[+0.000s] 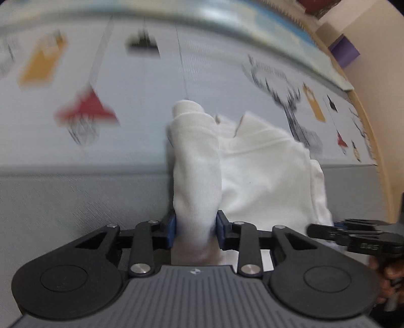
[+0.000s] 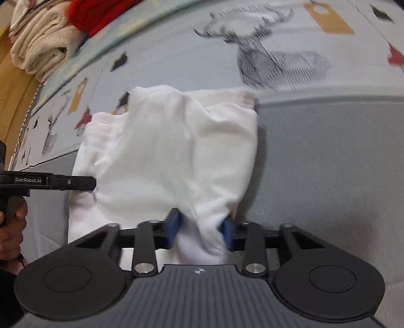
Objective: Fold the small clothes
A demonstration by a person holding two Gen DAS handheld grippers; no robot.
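Grey printed cloth with deer and lamp motifs (image 1: 151, 75) covers the surface. Left wrist view: left gripper (image 1: 195, 230), jaws pinching a bunched fold of the small white cotton garment (image 1: 265, 171). Right wrist view: right gripper (image 2: 199, 233), jaws pinching the garment's near edge (image 2: 176, 151); folded cream towels (image 2: 40, 43) far left.

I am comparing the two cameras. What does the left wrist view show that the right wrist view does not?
Only the left wrist view shows a purple block at the far right wall. Only the right wrist view shows folded cream towels and a red knit item. Both show the white garment, pinched by the left gripper and right gripper, on the printed cloth.
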